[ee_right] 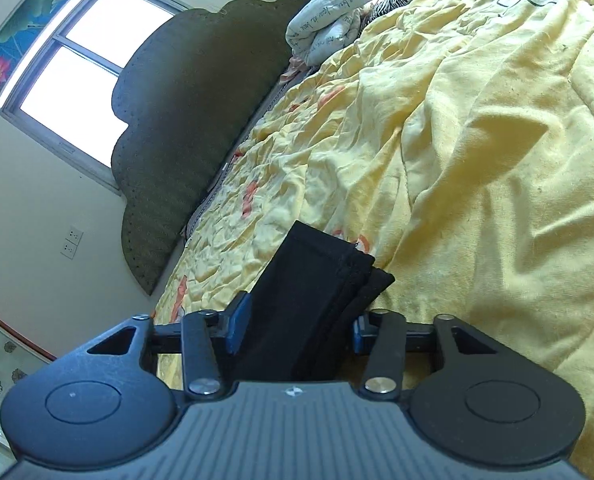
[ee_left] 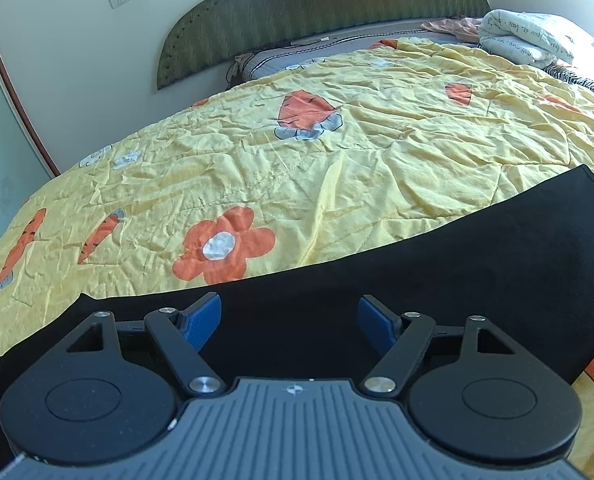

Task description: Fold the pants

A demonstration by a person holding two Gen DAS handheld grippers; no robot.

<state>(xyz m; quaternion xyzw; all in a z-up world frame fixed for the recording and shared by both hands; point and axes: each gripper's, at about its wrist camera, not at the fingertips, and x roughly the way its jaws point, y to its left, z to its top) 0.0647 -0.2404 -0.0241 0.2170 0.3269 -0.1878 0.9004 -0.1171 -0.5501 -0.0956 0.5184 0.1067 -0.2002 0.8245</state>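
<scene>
1. Black pants (ee_left: 437, 264) lie flat on the bed's yellow quilt (ee_left: 297, 160).
2. Left gripper (ee_left: 289, 326) gapes wide above them, empty.
3. Right gripper (ee_right: 297, 328) straddles the stacked leg ends, grip uncertain.
4. Judged mid-fold; next, pinch and carry over.

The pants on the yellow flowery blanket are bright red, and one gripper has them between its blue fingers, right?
Not quite: the pants are black, not red. The right wrist view shows them on the yellow flowery blanket, between the blue fingers of the right gripper.
</scene>
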